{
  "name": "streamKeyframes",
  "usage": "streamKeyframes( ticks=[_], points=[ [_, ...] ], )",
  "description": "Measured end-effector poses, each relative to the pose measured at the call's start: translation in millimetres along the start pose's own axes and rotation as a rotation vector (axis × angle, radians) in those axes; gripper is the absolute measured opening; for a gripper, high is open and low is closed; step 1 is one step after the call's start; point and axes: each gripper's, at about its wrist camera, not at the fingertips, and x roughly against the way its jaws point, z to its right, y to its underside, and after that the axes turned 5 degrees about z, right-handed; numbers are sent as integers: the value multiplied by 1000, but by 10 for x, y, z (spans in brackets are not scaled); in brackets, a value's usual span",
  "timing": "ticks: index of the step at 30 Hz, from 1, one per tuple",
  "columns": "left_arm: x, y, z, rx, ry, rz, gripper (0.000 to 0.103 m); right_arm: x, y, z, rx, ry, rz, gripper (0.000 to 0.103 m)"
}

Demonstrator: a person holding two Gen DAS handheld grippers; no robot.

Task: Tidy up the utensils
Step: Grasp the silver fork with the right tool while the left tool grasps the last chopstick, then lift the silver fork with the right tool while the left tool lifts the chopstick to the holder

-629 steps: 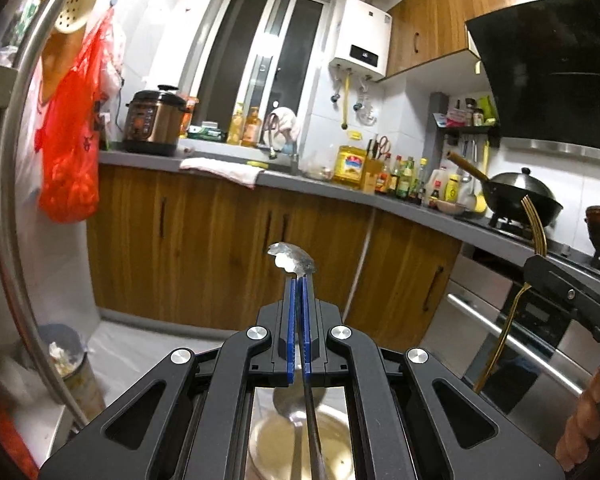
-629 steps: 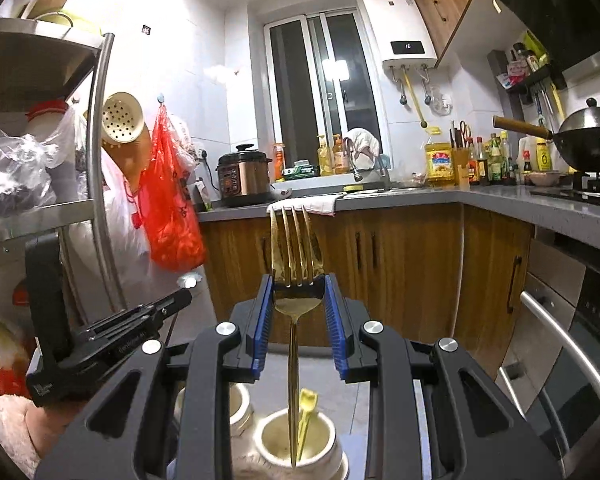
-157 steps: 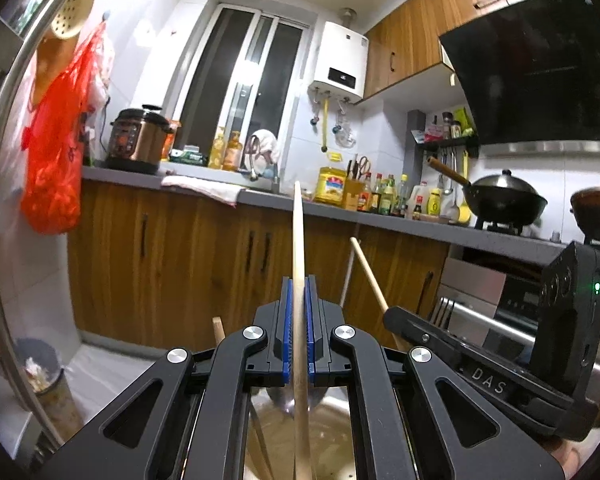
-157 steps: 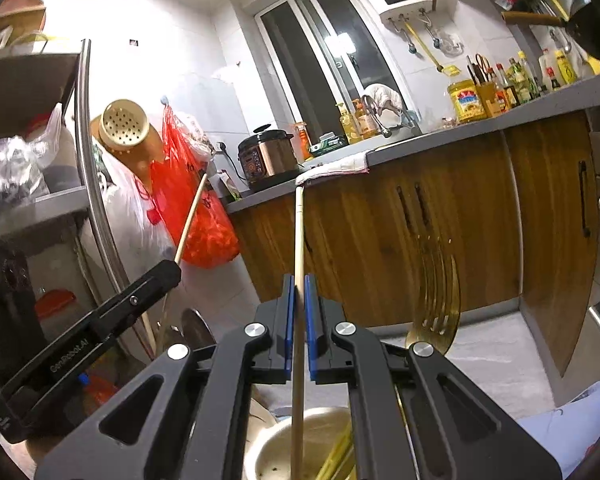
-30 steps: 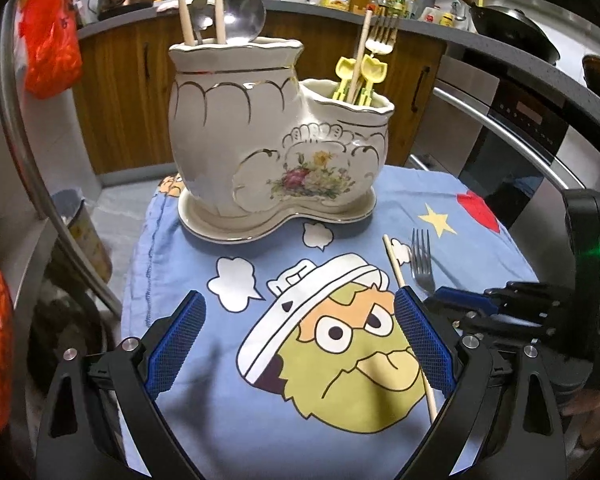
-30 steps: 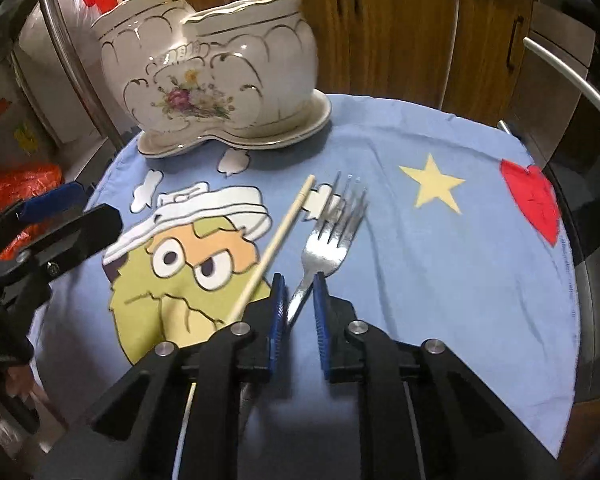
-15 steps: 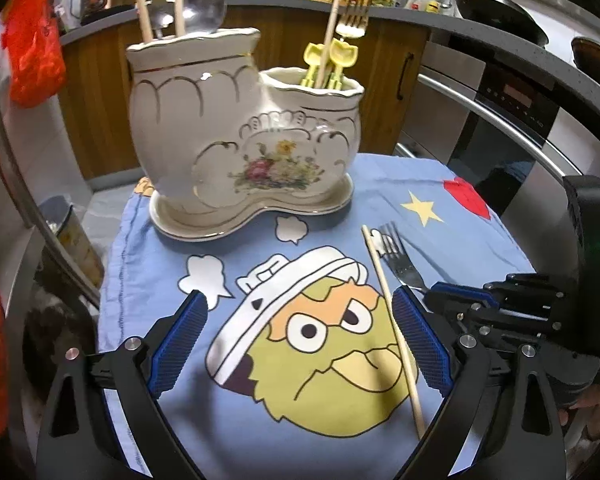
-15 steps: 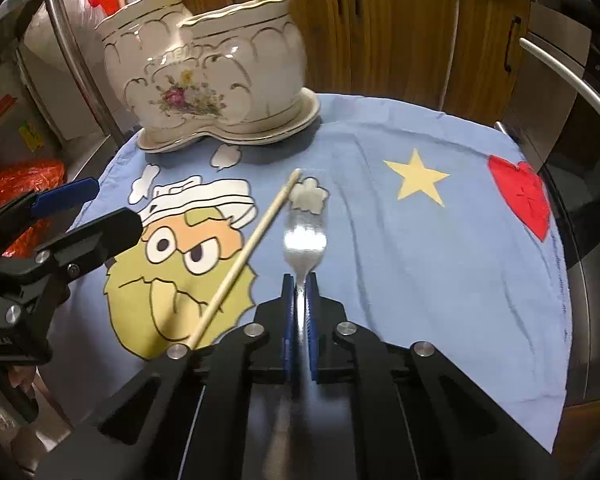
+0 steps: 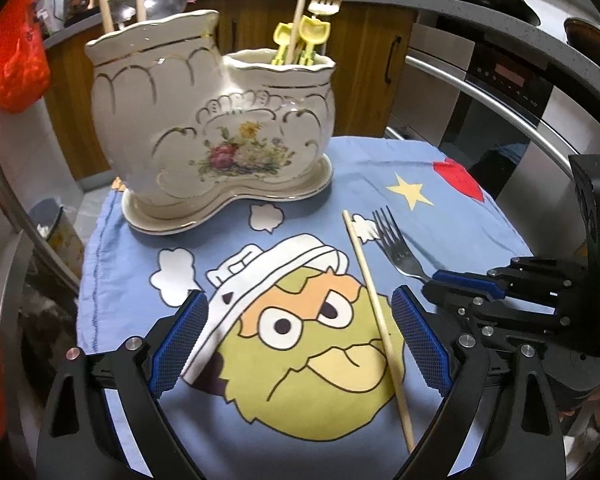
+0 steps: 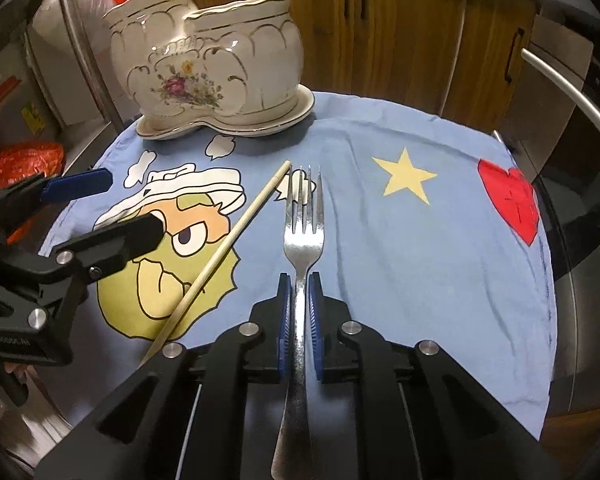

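Note:
A silver fork [image 10: 304, 236] lies on the blue cartoon cloth [image 10: 420, 248], tines pointing away. My right gripper [image 10: 299, 280] is shut on the fork's neck; it shows in the left wrist view [image 9: 432, 280] at the right. A wooden chopstick [image 9: 376, 312] lies on the cloth left of the fork, also seen in the right wrist view [image 10: 220, 252]. My left gripper [image 9: 300, 336] is open and empty above the cloth, the chopstick between its pads. The white floral utensil holder [image 9: 220, 128] stands at the back with chopsticks, a ladle, yellow spoons and a fork in it.
The cloth covers a small round table [image 10: 564, 320]. A metal rack post [image 10: 88, 48] and red bags [image 10: 24, 160] stand at the left. An oven with a steel handle [image 9: 480, 92] is at the right. A bin [image 9: 52, 220] sits on the floor.
My right gripper has closed on the fork's neck and holds it straight ahead. My left gripper has moved right and lower, so the chopstick now lies between its open pads.

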Motion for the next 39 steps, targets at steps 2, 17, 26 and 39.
streamKeyframes(
  ticks=[2,17,26,39],
  points=[
    [-21,3,29,-3,13,-8,90,9,-8,48,-28,-17,1,5],
    [-324,54,507,-135,74,-95,25,271,-54,421,-173,-44,94,5],
    [-470,-27,607,-178,-20,-58,7,320,-75,492,-225,-65,123,5],
    [-91,-48,265,-47,98,17,5,319,-144,488,-260,-78,165,5]
  ],
)
